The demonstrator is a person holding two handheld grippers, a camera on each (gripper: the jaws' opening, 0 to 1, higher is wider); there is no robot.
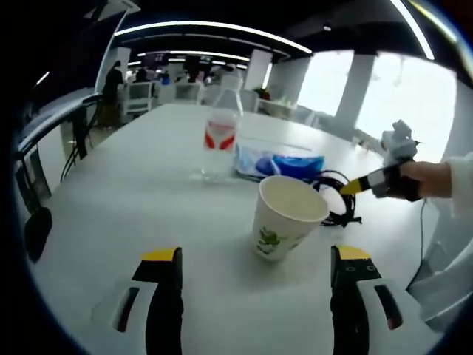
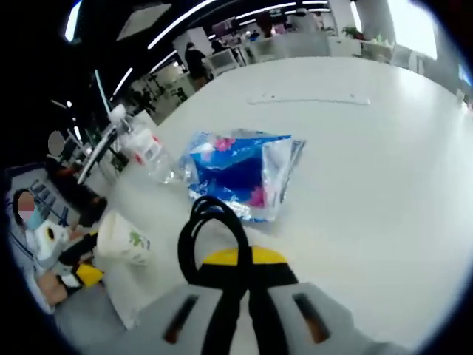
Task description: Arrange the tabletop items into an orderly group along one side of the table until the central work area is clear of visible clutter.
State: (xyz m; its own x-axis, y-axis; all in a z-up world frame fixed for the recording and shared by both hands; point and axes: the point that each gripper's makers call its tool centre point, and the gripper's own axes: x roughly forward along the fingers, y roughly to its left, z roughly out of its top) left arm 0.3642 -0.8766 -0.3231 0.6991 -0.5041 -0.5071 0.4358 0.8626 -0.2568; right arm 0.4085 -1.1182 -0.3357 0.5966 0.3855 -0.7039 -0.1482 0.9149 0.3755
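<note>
Paper cup (image 1: 284, 216) sits mid-table, leaning a bit, dead ahead of left gripper (image 1: 255, 281), jaws spread wide either side, not touching. Left one's nearer, guessing it grabs next. Right gripper (image 2: 240, 277) pinched shut on black cable (image 2: 209, 237). Just behind: water bottle (image 1: 219, 140), blue tissue pack (image 1: 279, 161). Nothing blocking cup.

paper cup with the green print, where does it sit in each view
Left gripper view: the paper cup stands just right of centre, tilted in the picture, between and beyond the left claw, whose jaws stand apart.
Right gripper view: it lies at lower left, left of the right claw, which is shut on the black cable.
Shared landmark: the blue packet, beyond the cup beside the water bottle.
</note>
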